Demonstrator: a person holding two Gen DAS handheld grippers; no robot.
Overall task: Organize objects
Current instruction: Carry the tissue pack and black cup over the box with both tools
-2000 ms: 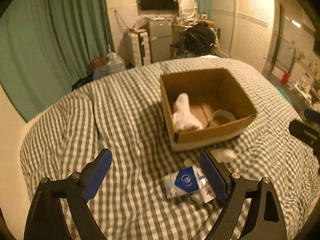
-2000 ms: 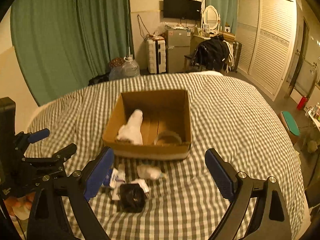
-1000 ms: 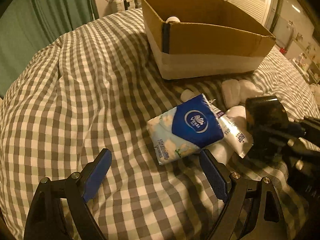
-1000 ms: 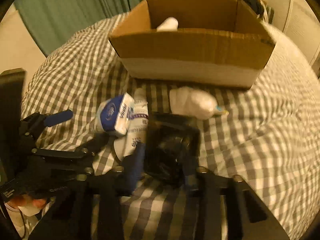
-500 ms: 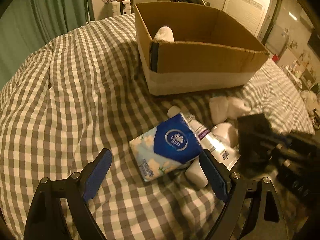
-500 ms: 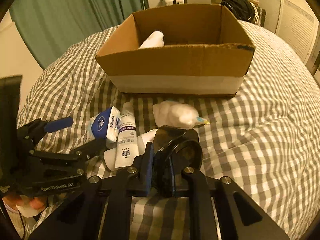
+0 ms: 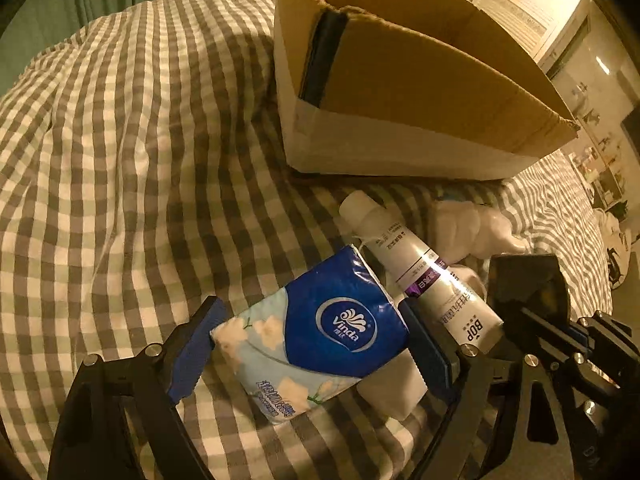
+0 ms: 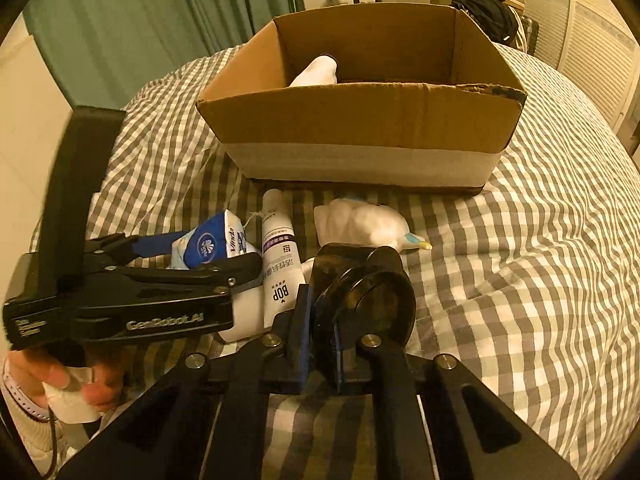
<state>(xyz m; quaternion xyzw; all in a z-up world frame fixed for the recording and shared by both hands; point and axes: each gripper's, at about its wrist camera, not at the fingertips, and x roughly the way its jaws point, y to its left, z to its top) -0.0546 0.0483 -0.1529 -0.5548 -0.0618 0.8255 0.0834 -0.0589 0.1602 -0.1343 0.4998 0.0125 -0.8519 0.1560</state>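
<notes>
A blue-and-white Vinda tissue pack (image 7: 316,336) lies on the checked bed between the fingers of my left gripper (image 7: 312,344); the pads touch its two ends. It also shows in the right wrist view (image 8: 210,246). My right gripper (image 8: 320,344) is shut on a black roll of tape (image 8: 364,300), held just above the bed; it shows at the right in the left wrist view (image 7: 528,284). A white BOP tube (image 8: 280,264) and a white soft toy (image 8: 360,224) lie in front of the open cardboard box (image 8: 360,120).
A white item (image 8: 316,70) stands inside the box. A white block (image 7: 392,388) lies under the tissue pack. Green curtains (image 8: 160,20) hang behind the bed on the left; a louvred wardrobe (image 8: 592,40) stands on the right.
My left gripper has moved forward and down around the tissue pack and narrowed onto it. My right gripper has closed on the black tape roll and lifted it slightly.
</notes>
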